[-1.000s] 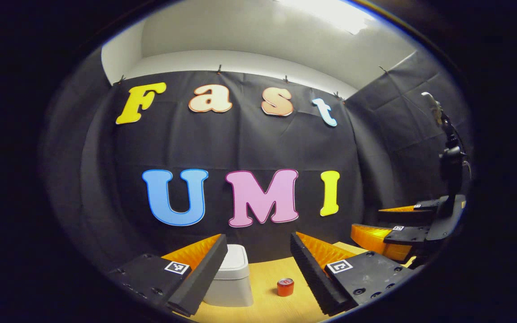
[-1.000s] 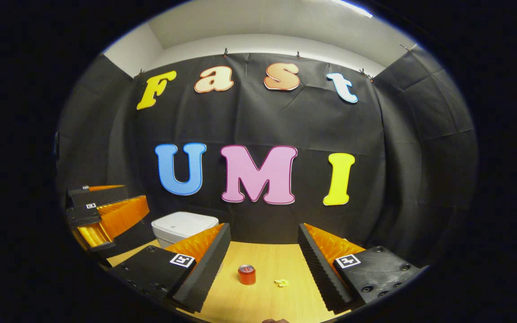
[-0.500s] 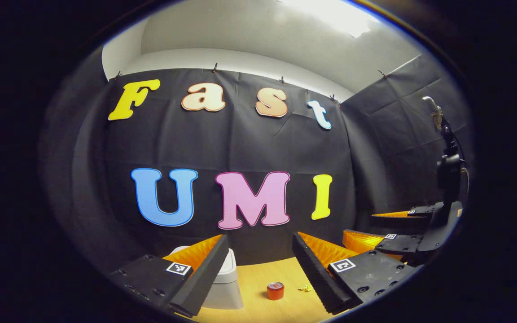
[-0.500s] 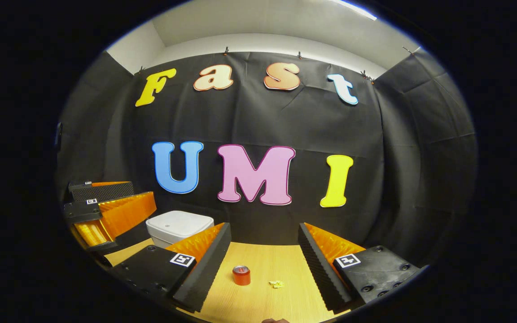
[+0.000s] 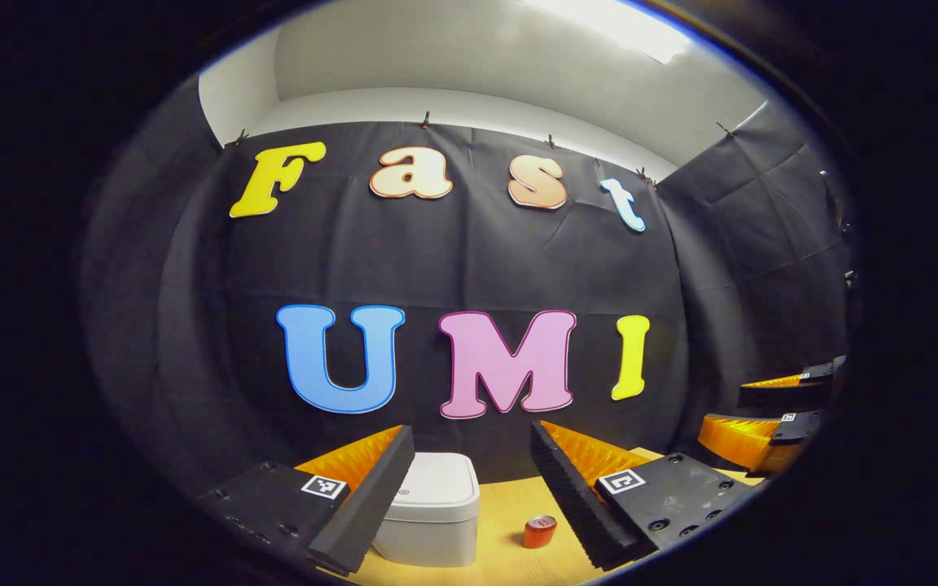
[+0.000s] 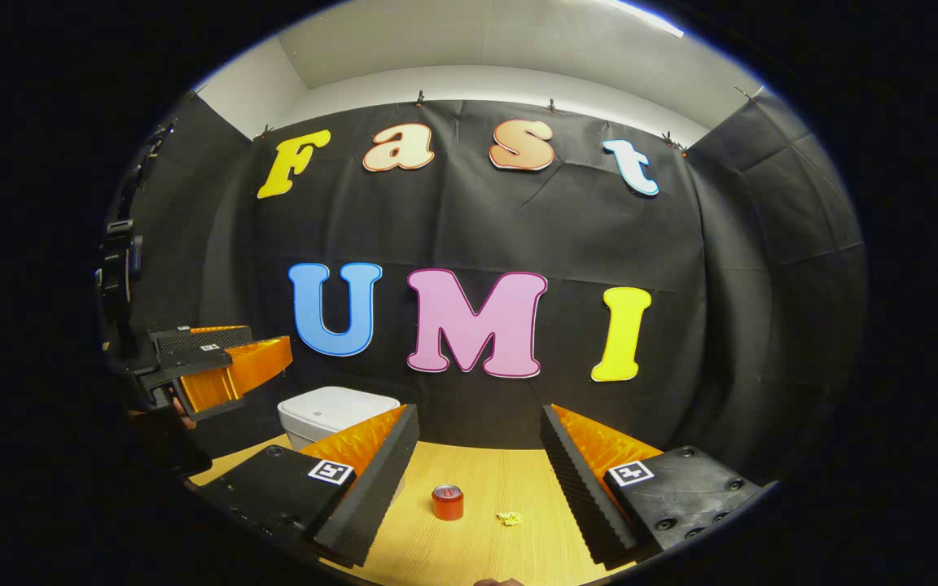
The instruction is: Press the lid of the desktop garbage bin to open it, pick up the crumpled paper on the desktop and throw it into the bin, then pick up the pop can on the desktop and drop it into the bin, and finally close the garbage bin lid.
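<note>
1. Nearest in the left gripper view, the left gripper (image 5: 469, 488) holds its fingers spread wide with nothing between them, raised above the worktop (image 5: 501, 505).
2. Likewise, in the right gripper view the right gripper (image 6: 477, 476) has its fingers wide apart and empty, also off the surface.
3. Between the right gripper's fingers, the right gripper view shows the pop can (image 6: 448, 501) standing upright on the wood, with the small crumpled paper (image 6: 508, 518) just beside it to the right, apart from it.
4. From the left gripper view the same can sits close to the inner edge of the right-hand finger, and the paper cannot be made out there.
5. Farther back, the garbage bin (image 5: 432, 509) stands with its lid (image 5: 438, 487) down; in the left gripper view it is partly behind the left-hand finger.
6. Off to one side, each view catches the other gripper held up in the air.
7. Behind everything hangs the black cloth wall (image 6: 469, 228), with a pale ceiling (image 6: 477, 41) above.
</note>
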Demonstrator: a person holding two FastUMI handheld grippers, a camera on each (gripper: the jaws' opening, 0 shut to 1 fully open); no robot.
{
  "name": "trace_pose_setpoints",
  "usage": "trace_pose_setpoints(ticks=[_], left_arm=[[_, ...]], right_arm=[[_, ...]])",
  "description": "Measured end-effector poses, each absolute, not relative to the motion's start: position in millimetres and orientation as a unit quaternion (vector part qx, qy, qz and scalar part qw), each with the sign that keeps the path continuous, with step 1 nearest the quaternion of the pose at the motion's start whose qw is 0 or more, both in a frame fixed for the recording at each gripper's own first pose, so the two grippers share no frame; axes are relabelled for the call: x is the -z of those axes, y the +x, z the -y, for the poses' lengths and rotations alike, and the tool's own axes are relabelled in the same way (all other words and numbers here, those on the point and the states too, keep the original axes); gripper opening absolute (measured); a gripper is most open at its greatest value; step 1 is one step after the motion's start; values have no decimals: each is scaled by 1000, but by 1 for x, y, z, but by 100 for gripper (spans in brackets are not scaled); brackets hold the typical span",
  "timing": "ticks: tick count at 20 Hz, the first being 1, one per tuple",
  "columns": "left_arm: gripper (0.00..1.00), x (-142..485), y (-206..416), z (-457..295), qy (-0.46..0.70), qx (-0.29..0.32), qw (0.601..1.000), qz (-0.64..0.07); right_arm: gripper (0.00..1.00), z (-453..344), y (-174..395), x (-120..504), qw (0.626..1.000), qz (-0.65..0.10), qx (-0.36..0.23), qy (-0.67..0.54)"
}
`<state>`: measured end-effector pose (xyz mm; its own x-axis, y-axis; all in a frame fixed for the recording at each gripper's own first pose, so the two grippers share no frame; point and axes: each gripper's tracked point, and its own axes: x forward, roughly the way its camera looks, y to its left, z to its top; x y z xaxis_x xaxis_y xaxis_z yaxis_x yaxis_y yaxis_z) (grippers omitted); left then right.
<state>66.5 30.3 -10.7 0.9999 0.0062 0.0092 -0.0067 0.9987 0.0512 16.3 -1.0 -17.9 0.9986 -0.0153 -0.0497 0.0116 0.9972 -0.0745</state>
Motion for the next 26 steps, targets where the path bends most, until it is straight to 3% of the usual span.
trace_pose_setpoints(ticks=[4, 6, 9, 12, 13, 15, 26], left_arm=[[92, 12, 95, -48, 17, -11, 1000, -1], [81, 16, 108, -60, 3, -19, 1000, -5], [42, 30, 134, -78, -18, -34, 999, -13], [30, 56, 159, -104, -31, -58, 997, -33], [19, 64, 166, -112, -35, -67, 996, -41], [7, 85, 177, -121, -39, -65, 995, -62], [6, 193, 194, -122, -37, -21, 978, -204]], right_arm=[[97, 5, 15, 22, 999, -33, 11, -34], [97, 12, 14, 18, 999, -24, 20, -32], [97, 18, 12, 19, 999, -26, 31, -30], [97, 22, 9, 21, 998, -32, 36, -27], [97, 24, 8, 19, 998, -30, 38, -28], [97, 26, 4, 19, 998, -29, 43, -34], [97, 57, -11, 17, 995, -30, 92, -40]])
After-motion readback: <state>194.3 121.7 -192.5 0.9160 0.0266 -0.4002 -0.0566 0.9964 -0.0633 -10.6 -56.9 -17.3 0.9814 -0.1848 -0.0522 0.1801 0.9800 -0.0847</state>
